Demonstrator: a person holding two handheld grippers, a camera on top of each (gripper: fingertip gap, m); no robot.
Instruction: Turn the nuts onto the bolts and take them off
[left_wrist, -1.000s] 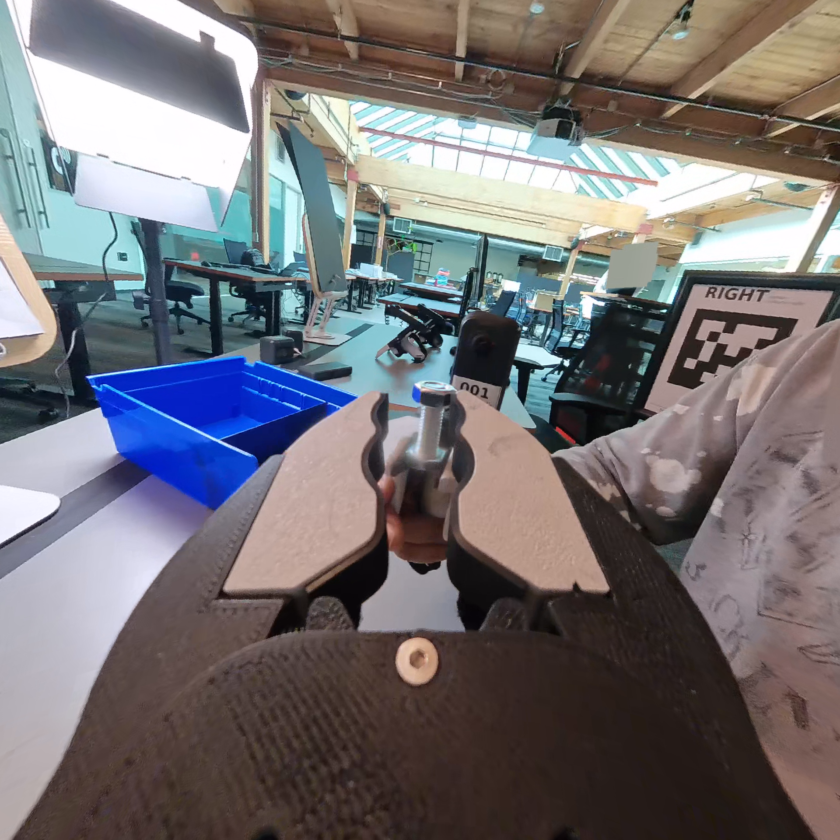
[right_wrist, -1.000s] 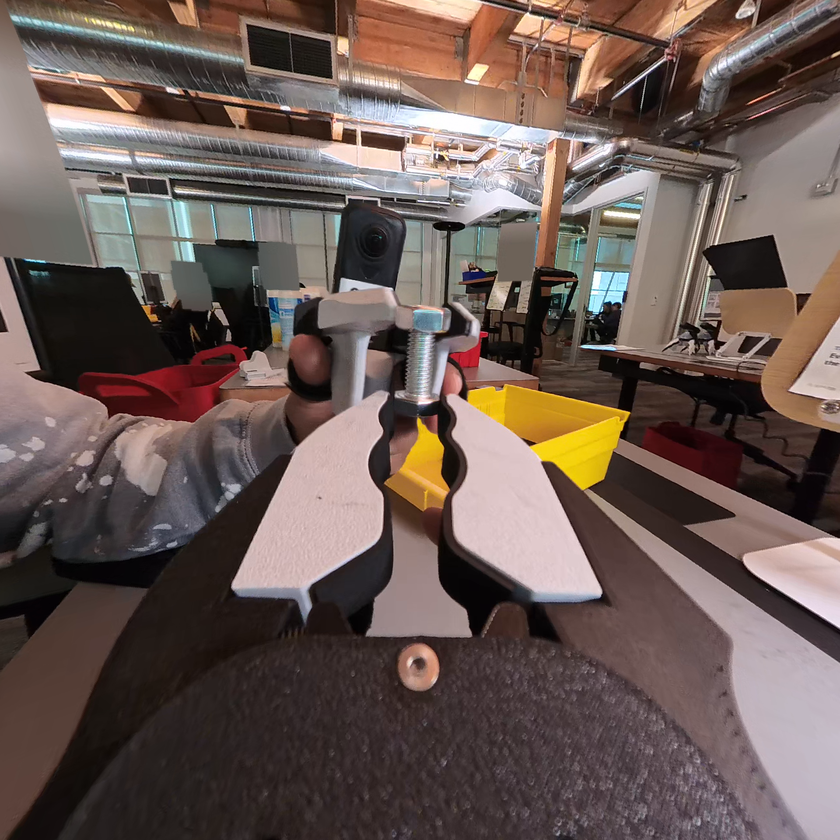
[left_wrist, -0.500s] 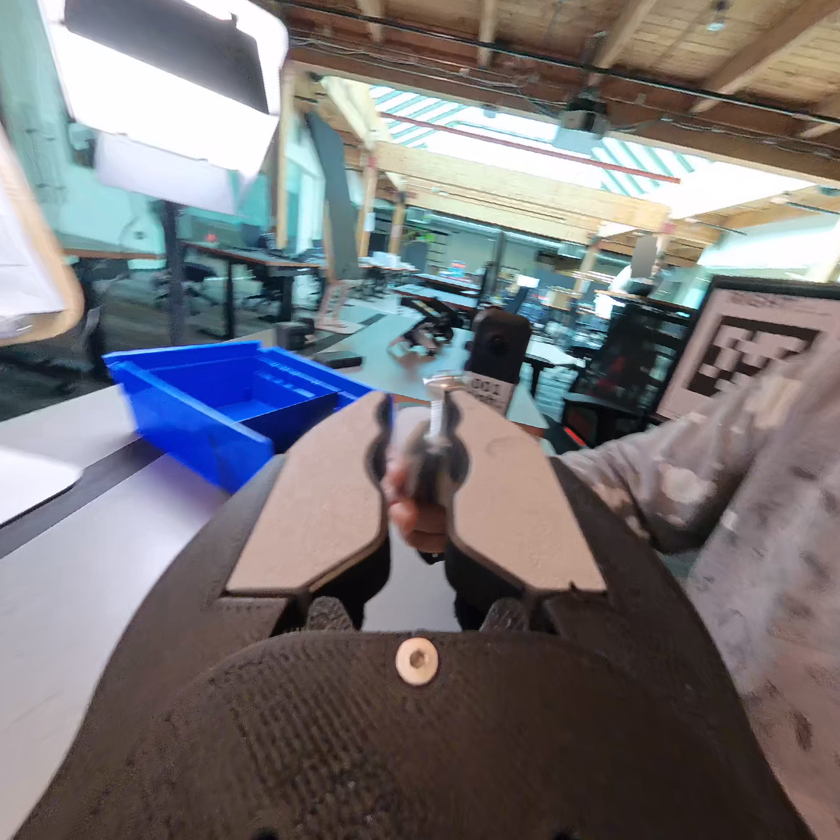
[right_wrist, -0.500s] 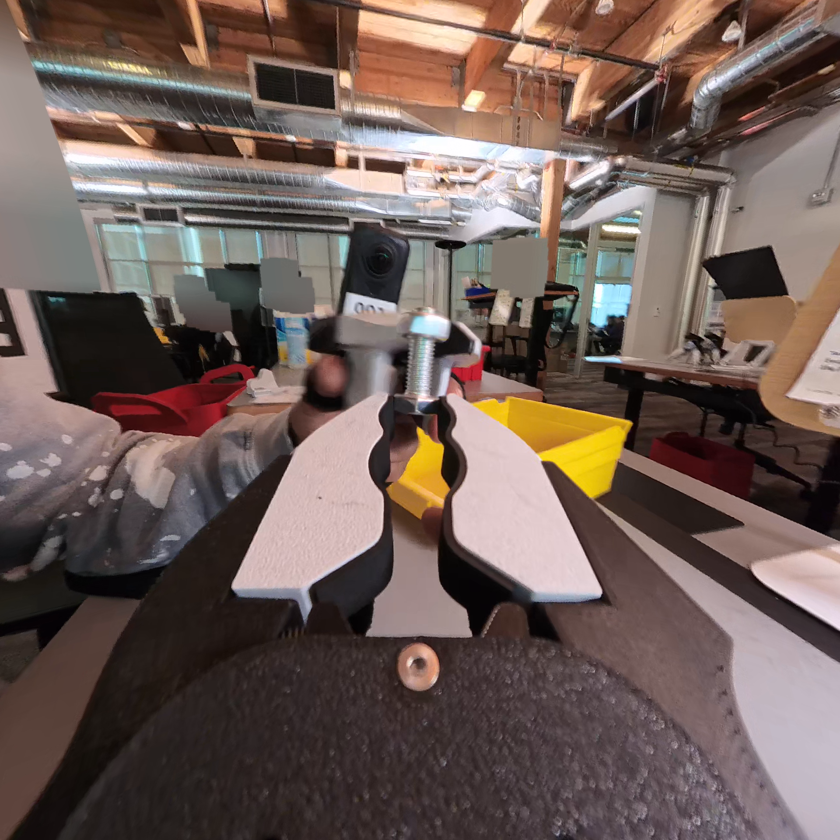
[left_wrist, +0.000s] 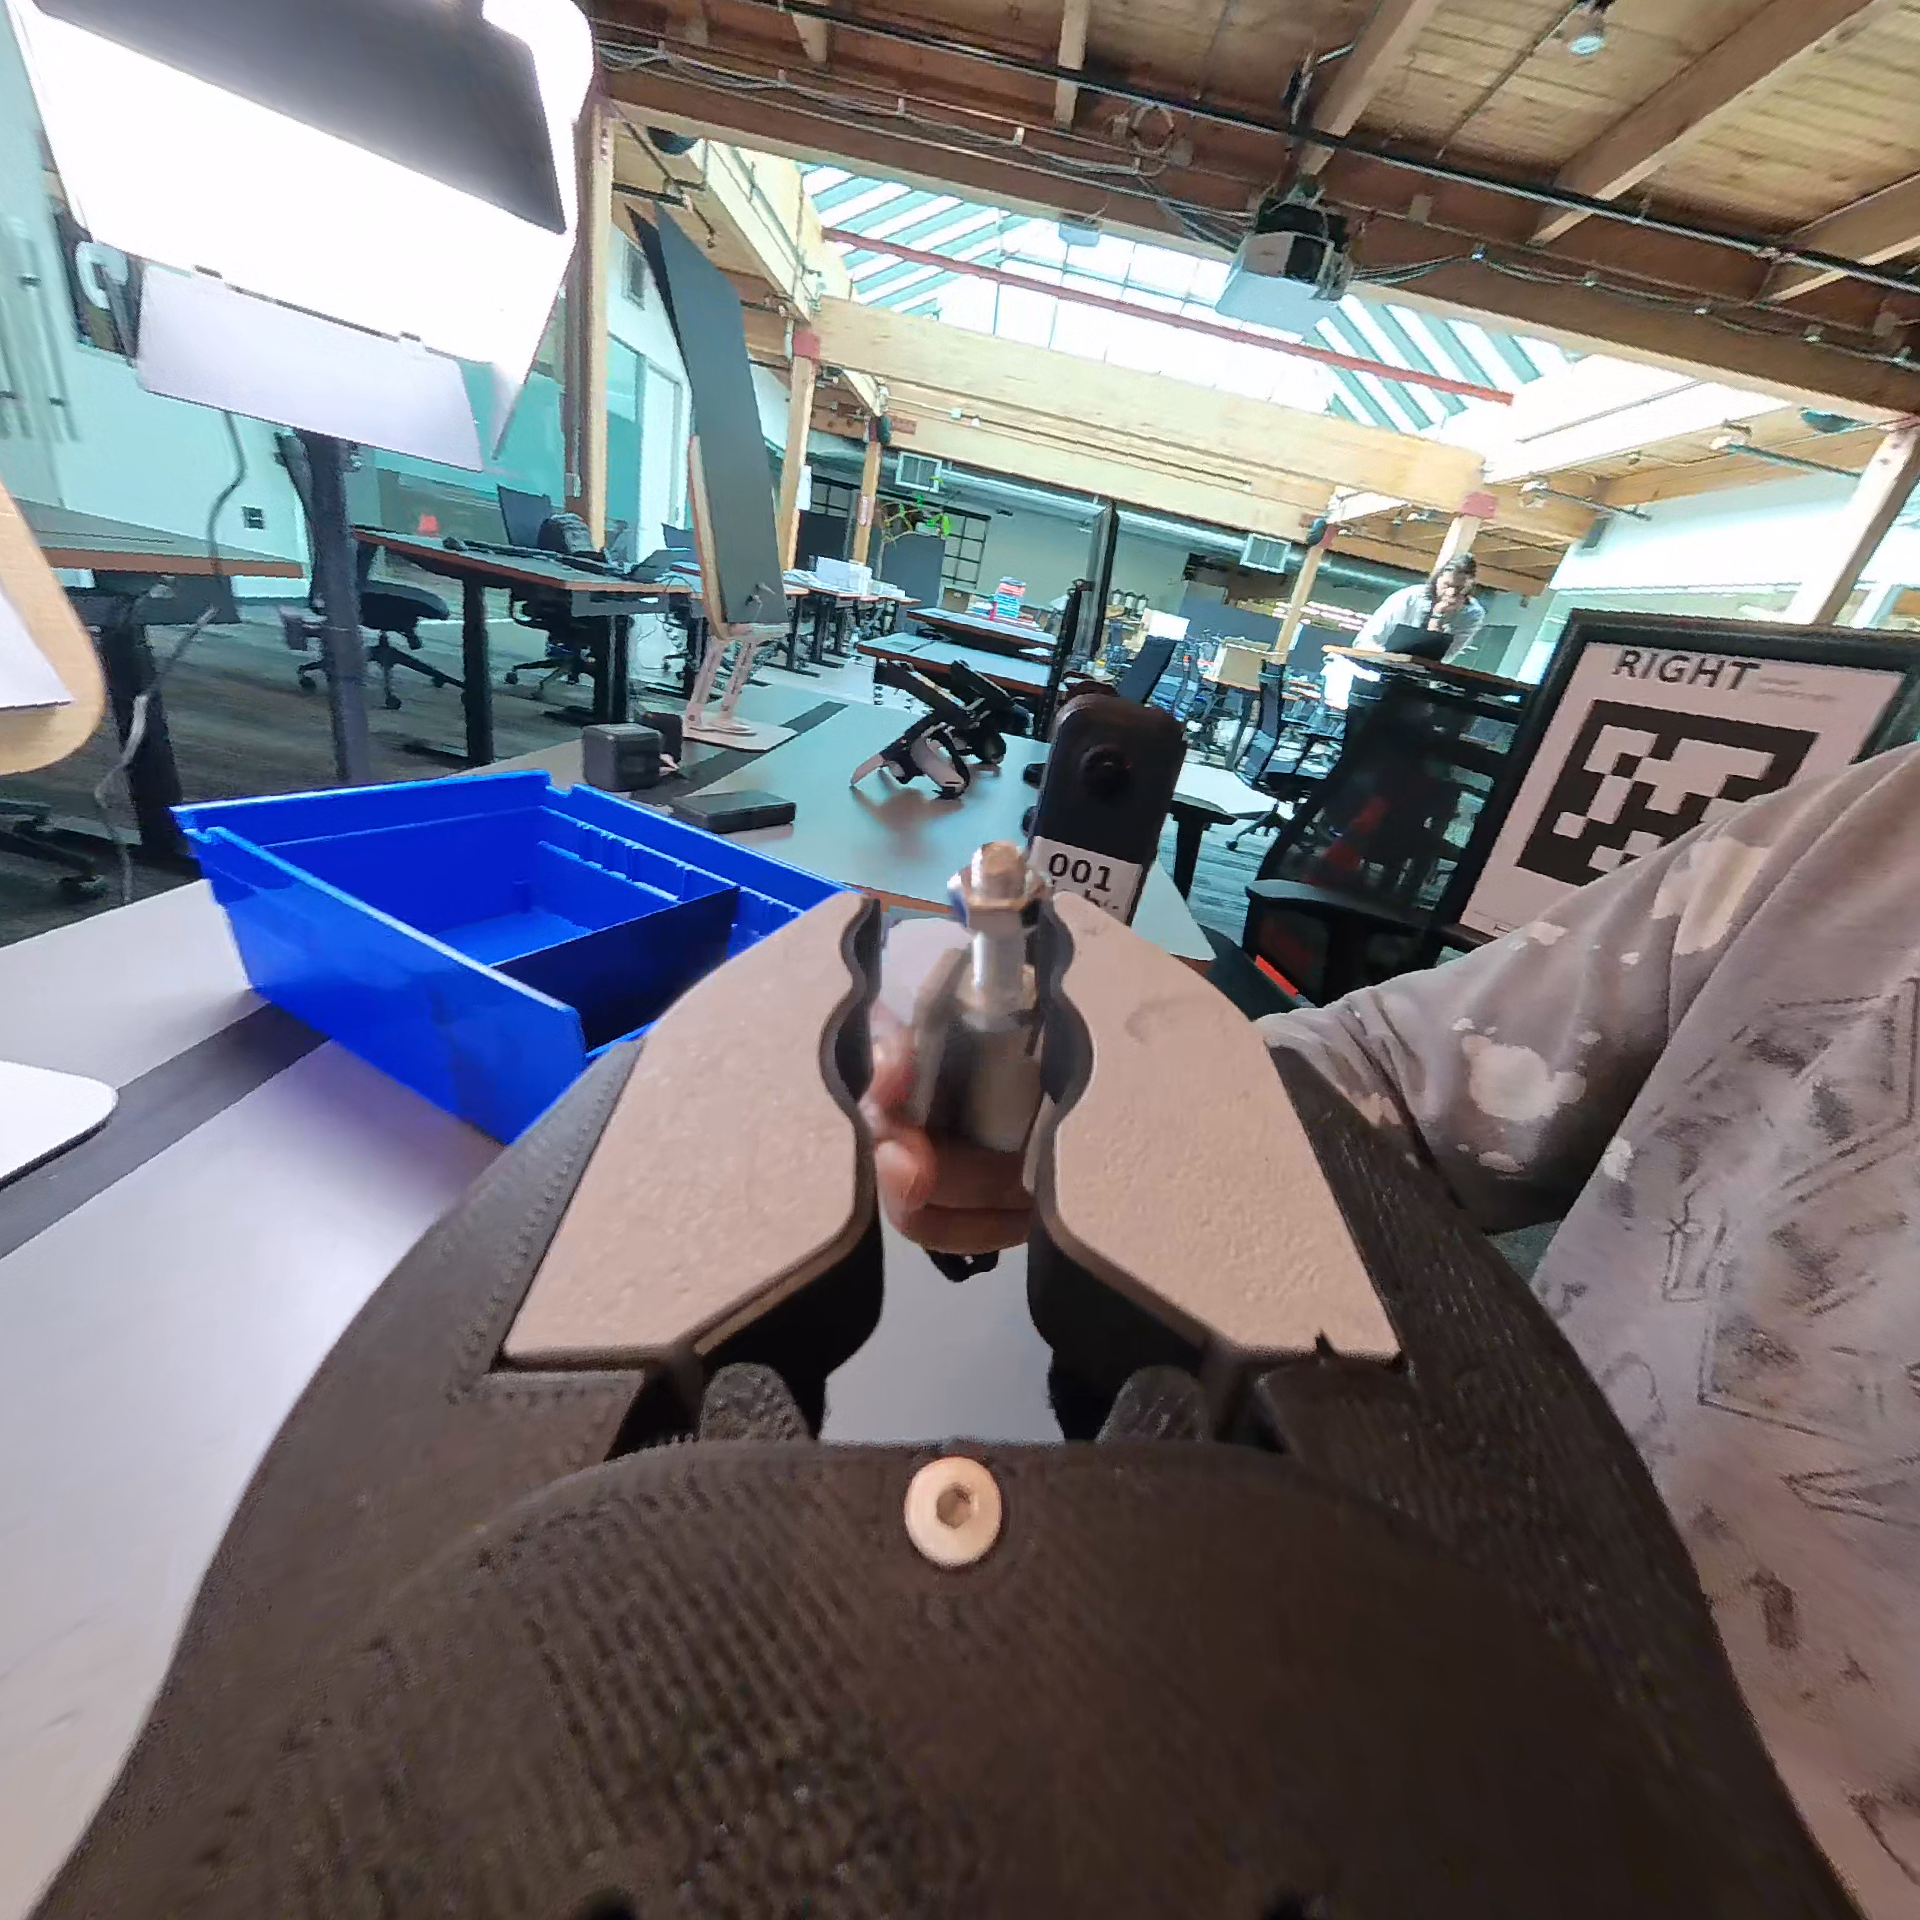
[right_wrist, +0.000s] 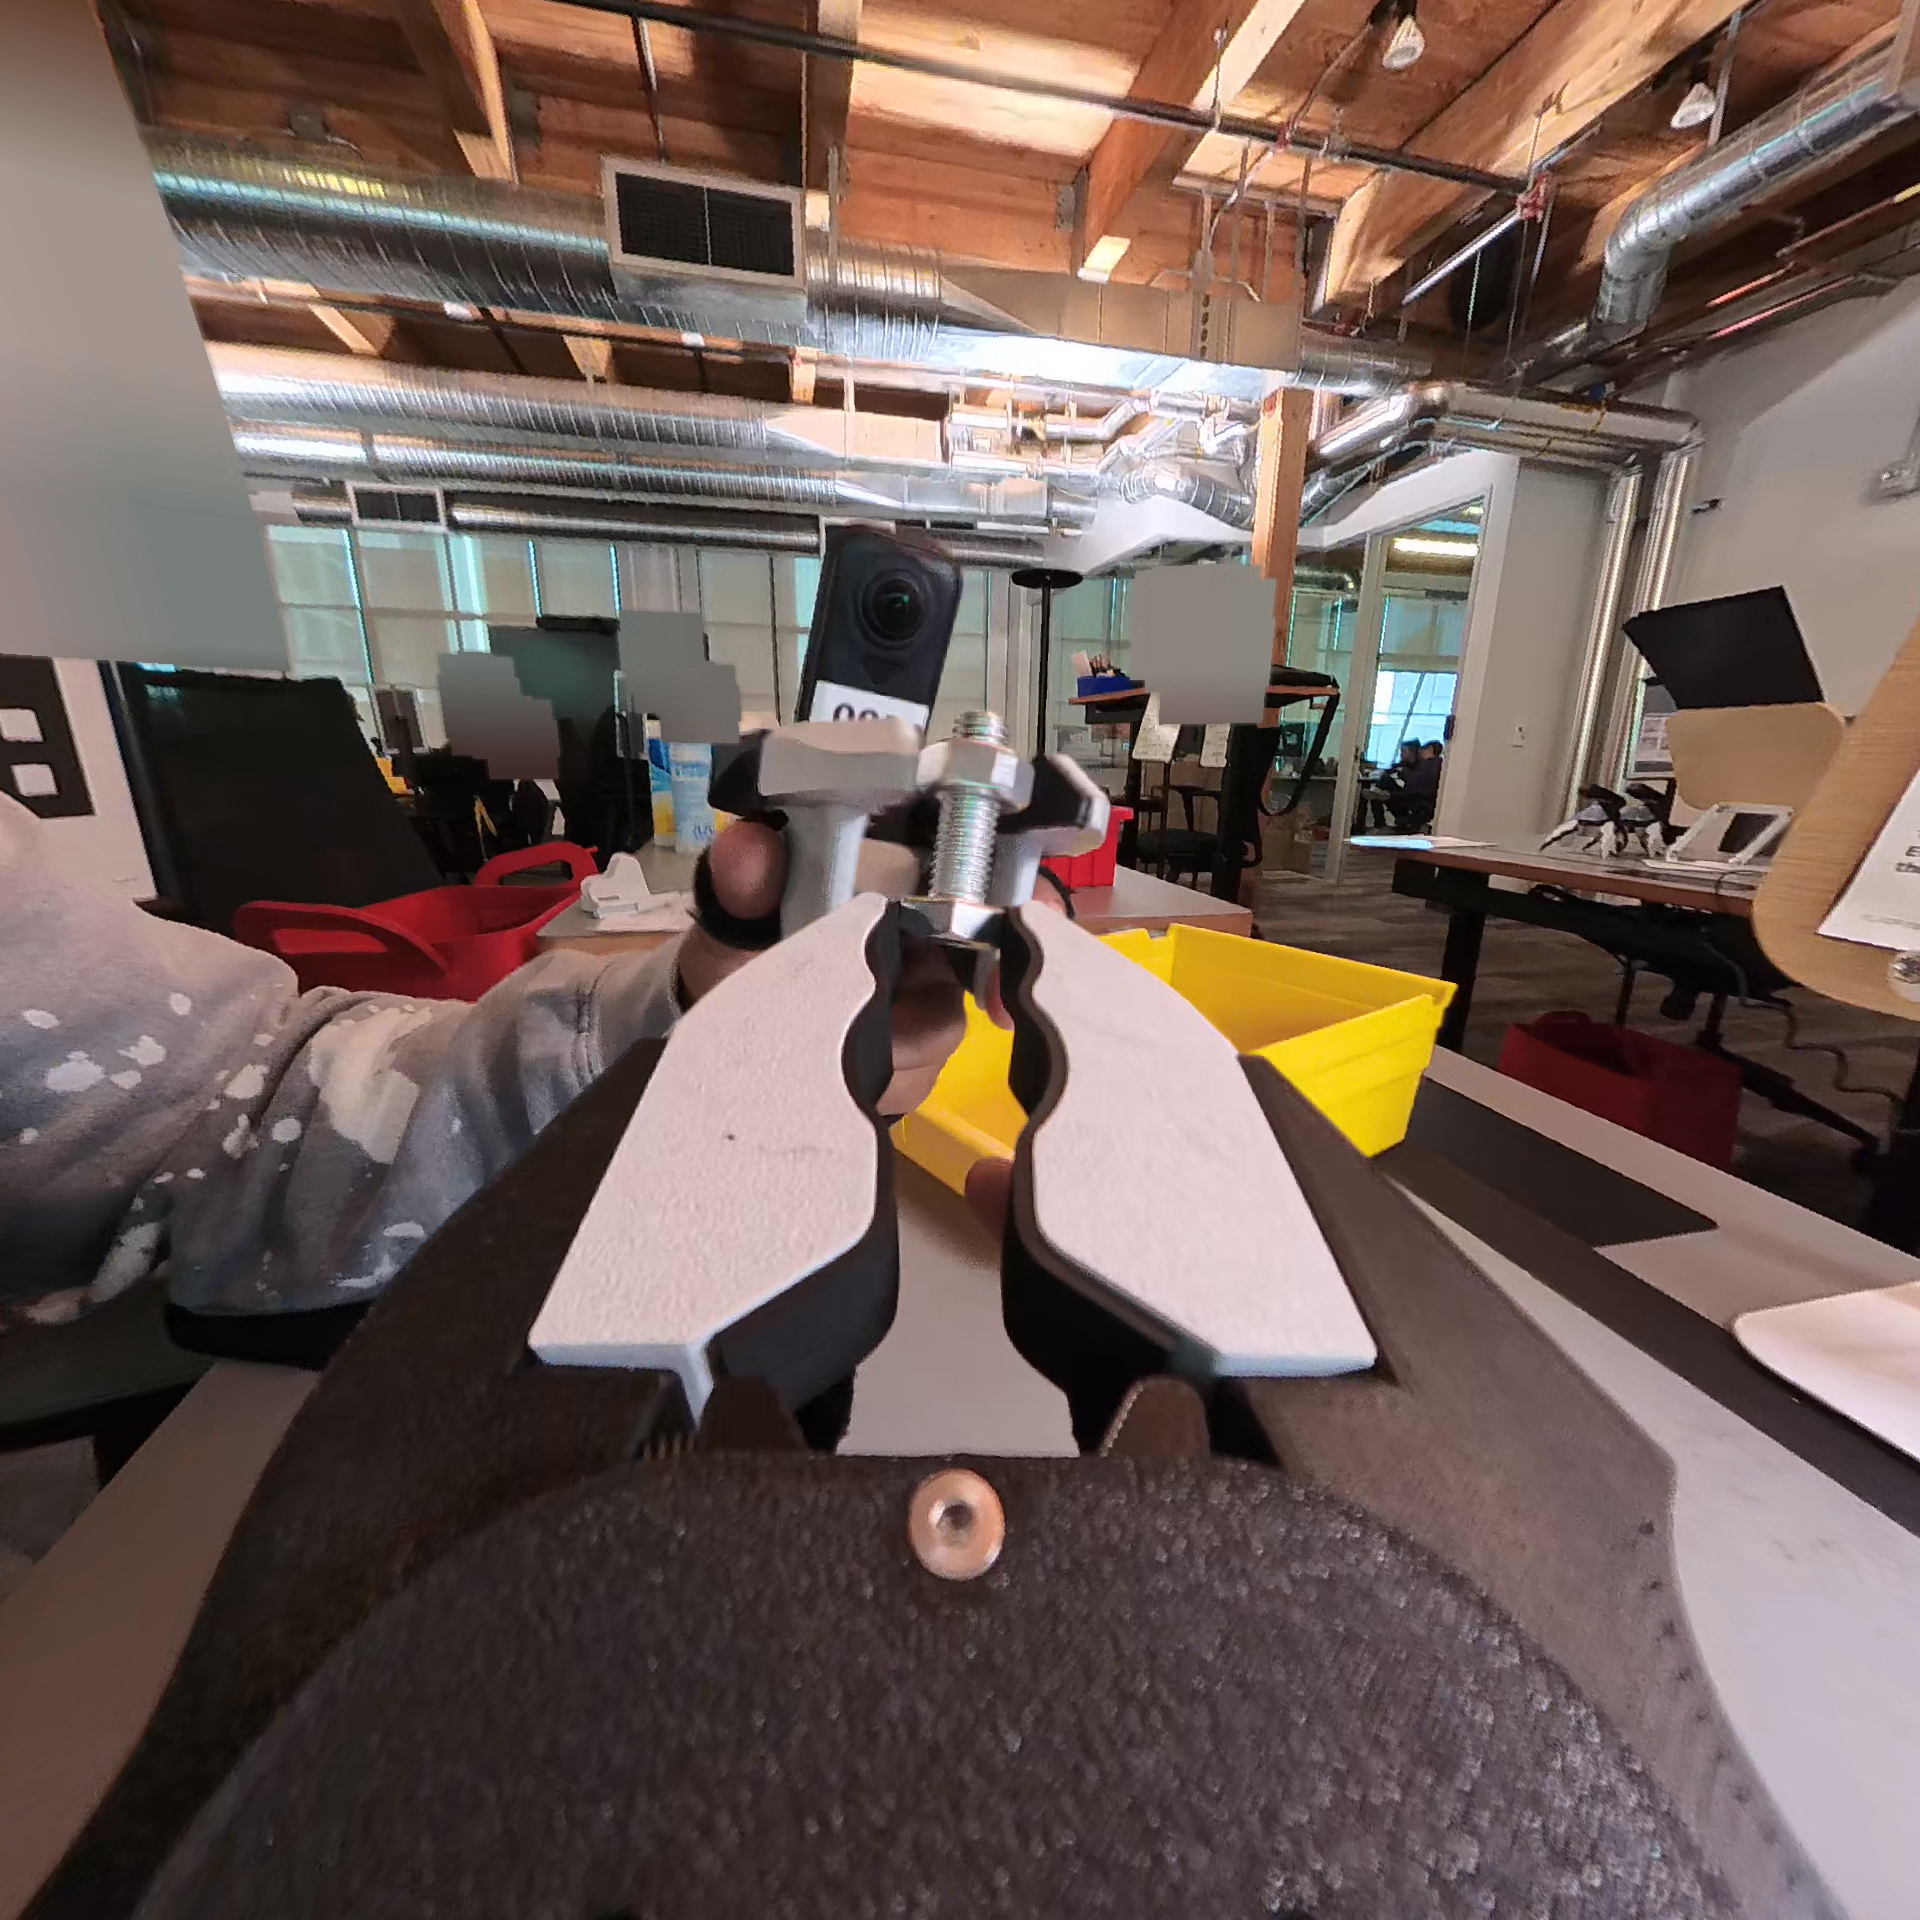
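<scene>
A silver bolt stands upright in the air between my two grippers, which face each other. My right gripper is shut on the bolt's hex head at the bottom. My left gripper is shut on the hex nut near the top of the thread. In the right wrist view the nut sits between the left gripper's fingers, and the bolt's threaded end pokes out above it. The bolt shaft runs down between my left fingers. The hex head is hidden in the left wrist view.
A blue bin stands on the grey table to the left. A yellow bin stands behind the right gripper. White pads lie at the table sides. The person's sleeves fill the inner sides. A marker board stands behind. Less than 4 cm separates the two grippers' tips.
The left gripper twisted with the nut and came to rest. The nut now sits lower on the thread, closer to the head, and the bolt's end sticks out above it.
</scene>
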